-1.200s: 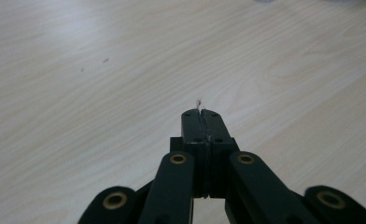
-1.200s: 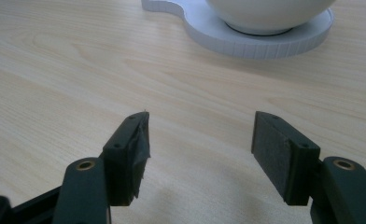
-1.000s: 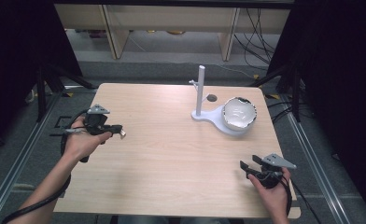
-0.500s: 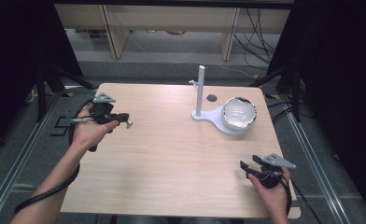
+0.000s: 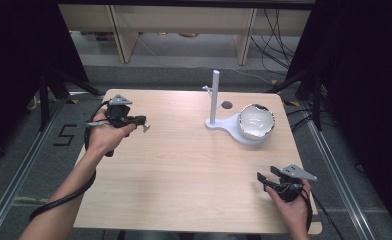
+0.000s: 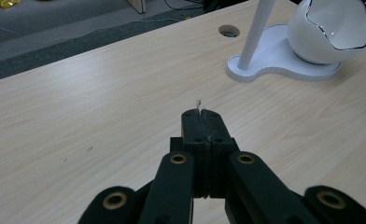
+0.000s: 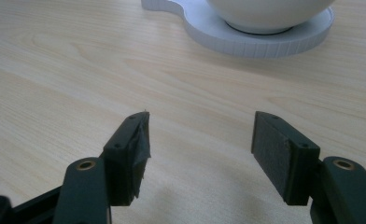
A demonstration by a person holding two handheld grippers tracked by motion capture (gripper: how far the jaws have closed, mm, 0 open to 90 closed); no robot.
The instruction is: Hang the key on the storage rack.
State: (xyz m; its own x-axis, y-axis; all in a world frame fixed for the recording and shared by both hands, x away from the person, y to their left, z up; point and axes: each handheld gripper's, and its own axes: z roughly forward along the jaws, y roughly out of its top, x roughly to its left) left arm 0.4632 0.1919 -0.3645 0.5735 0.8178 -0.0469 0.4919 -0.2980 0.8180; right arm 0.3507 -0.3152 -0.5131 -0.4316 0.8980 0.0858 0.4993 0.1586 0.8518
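Surface (image 5: 184, 170): pale wood-grain laminate, rectangular with rounded corners, matte; a small round cable hole (image 5: 227, 105) is cut near the far edge. Floor around it is seen as grey carpet, with metal rails along both sides.

White stand (image 5: 227, 126): flat, smooth, teardrop-shaped base with a ribbed rim, placed toward the far right corner; a thin round white post (image 5: 215, 95) is set upright on its narrow end, with a short peg near the top.

White bowl (image 5: 256, 121): glossy, egg-like rounded shell with a jagged dark-edged rim, seated on the wide end of the stand base, tilted toward the near side.

Left hand-held gripper (image 5: 145, 123): black plastic with a grey three-cornered plate on top, held in the left hand (image 5: 104, 137) above the left edge, toward the far left corner, pointed across the surface toward the stand. In the left gripper view its jaws are seen pressed together, pads flat against each other, a tiny pale wisp caught at the tips; brass-ringed pivots are visible on the linkage arms.

Right hand-held gripper (image 5: 260, 179): same black build, held by the right hand (image 5: 294, 207) at the near right corner. Its jaws are spread apart with nothing between; pads (image 7: 273, 154) are rough and dark, with loose tape seen on the left one.
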